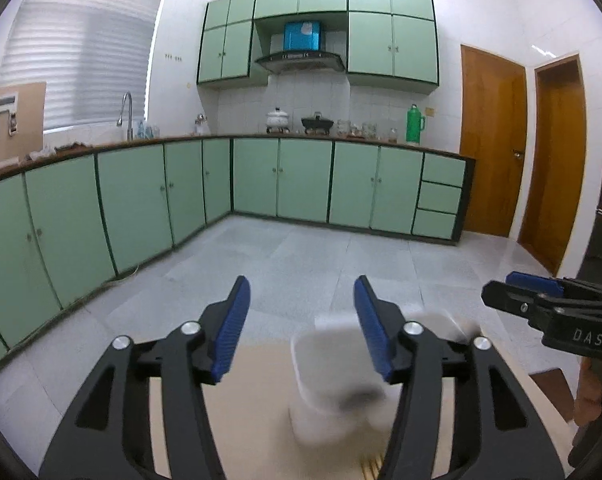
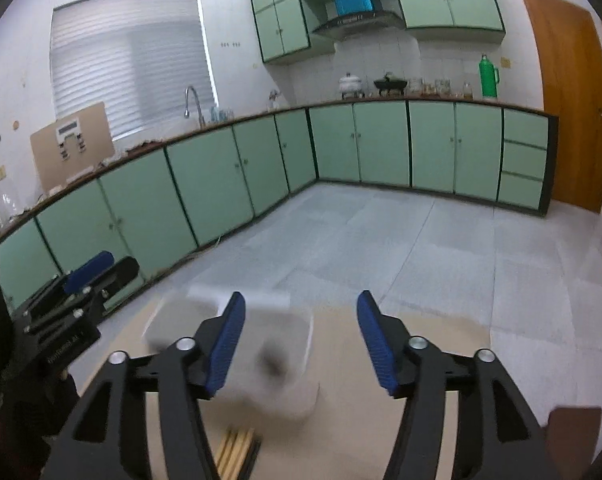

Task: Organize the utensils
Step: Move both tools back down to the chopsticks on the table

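Observation:
A white plastic utensil holder (image 1: 333,376) stands on a beige table (image 1: 253,400), blurred, just below my open, empty left gripper (image 1: 301,304). Several wooden chopsticks (image 1: 371,468) lie at the frame's bottom edge. In the right wrist view the holder (image 2: 269,356) sits low and left of my open, empty right gripper (image 2: 301,316), with the chopsticks (image 2: 237,454) in front of it. The right gripper (image 1: 533,286) shows at the right edge of the left view; the left gripper (image 2: 97,268) shows at the left edge of the right view.
Green kitchen cabinets (image 1: 301,180) run along the far and left walls under a counter with a sink tap (image 1: 125,114), pots and a green thermos (image 1: 415,124). Wooden doors (image 1: 493,140) stand at the right. Grey tiled floor (image 1: 321,256) lies beyond the table.

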{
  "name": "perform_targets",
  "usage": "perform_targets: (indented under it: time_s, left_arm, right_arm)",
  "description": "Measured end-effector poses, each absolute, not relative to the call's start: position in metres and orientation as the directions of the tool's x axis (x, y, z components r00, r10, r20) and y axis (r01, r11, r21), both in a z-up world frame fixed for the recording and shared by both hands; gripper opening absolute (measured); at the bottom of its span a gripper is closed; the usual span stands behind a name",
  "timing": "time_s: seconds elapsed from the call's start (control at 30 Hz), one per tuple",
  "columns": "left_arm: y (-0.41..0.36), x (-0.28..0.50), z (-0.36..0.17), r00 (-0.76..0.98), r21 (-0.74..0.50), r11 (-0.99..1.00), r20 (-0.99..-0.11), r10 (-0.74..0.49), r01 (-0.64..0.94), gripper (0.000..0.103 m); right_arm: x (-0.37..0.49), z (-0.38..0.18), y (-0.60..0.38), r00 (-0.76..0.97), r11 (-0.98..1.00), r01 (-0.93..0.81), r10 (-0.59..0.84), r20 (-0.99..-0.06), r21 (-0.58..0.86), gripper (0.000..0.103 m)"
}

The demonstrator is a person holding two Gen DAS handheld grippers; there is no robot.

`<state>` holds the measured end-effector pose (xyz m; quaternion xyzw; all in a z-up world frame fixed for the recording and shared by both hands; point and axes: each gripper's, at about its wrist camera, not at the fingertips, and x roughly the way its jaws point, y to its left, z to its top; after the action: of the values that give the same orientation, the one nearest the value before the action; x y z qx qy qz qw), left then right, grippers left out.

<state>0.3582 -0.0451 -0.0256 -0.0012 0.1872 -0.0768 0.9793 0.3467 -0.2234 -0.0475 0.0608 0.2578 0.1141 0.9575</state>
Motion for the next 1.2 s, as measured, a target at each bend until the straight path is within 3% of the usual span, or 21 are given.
perform_targets:
  time_s: [0.13, 0.33, 0.5, 0.7, 1.2]
  left_arm:
    - [-0.036, 0.312, -0.051, 0.876, -0.051, 0.985, -0.452, -0.169, 0.163, 0.063]
    - [-0.021, 0.249, -0.115, 0.752, -0.066, 0.988, -0.643, -0.147, 0.136, 0.067]
    - [-0.006, 0.209, -0.152, 0.670, -0.043, 0.992, -0.733, -0.114, 0.121, 0.068]
    - [0.000, 0.185, -0.152, 0.668, -0.036, 0.994, -0.738, -0.095, 0.102, 0.073]
    - [-0.015, 0.176, -0.153, 0.651, -0.017, 0.996, -0.755, -0.072, 0.091, 0.073]
  right_arm:
    - [0.290, -0.072, -0.217, 0.810, 0.966, -0.212, 0.259, -0.525, 0.150, 0.069]
    - [0.220, -0.125, -0.206, 0.722, 0.961, -0.215, 0.276, -0.635, 0.174, 0.070]
    - [0.174, -0.159, -0.203, 0.685, 0.965, -0.172, 0.263, -0.679, 0.199, 0.070]
    - [0.150, -0.179, -0.186, 0.635, 0.962, -0.179, 0.275, -0.722, 0.208, 0.070]
    - [0.142, -0.189, -0.166, 0.635, 0.982, -0.180, 0.165, -0.754, 0.064, 0.071]
